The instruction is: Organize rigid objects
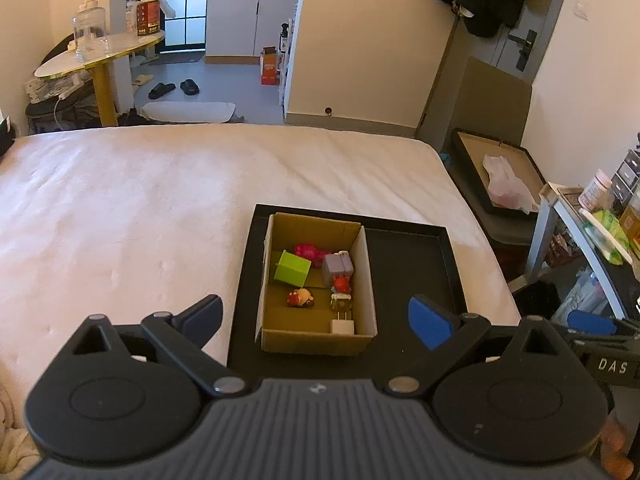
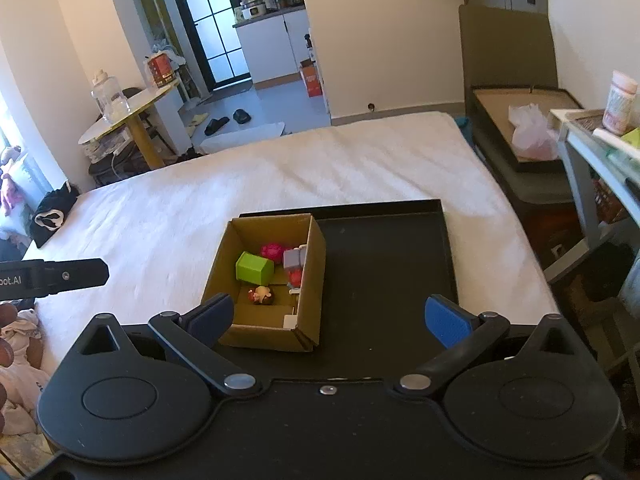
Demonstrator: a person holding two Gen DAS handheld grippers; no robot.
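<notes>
Left gripper [image 1: 316,320]: fingers spread, holding nothing.
Right gripper [image 2: 328,320]: fingers spread, holding nothing.
Box [image 1: 280,340]: on tray [image 1: 412,264], toys and charger [image 1: 342,326] inside.
Tray: on bed [image 1: 140,200].

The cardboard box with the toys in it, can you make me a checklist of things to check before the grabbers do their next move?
1. Left gripper open and holding nothing: ok.
2. Right gripper open and holding nothing: ok.
3. Cardboard box sits upright in the black tray: ok.
4. Green block, purple block and white charger are inside the box: ok.
5. No toys left on the tray's bare half: ok.
6. Toys left elsewhere, out of view: cannot tell.
</notes>
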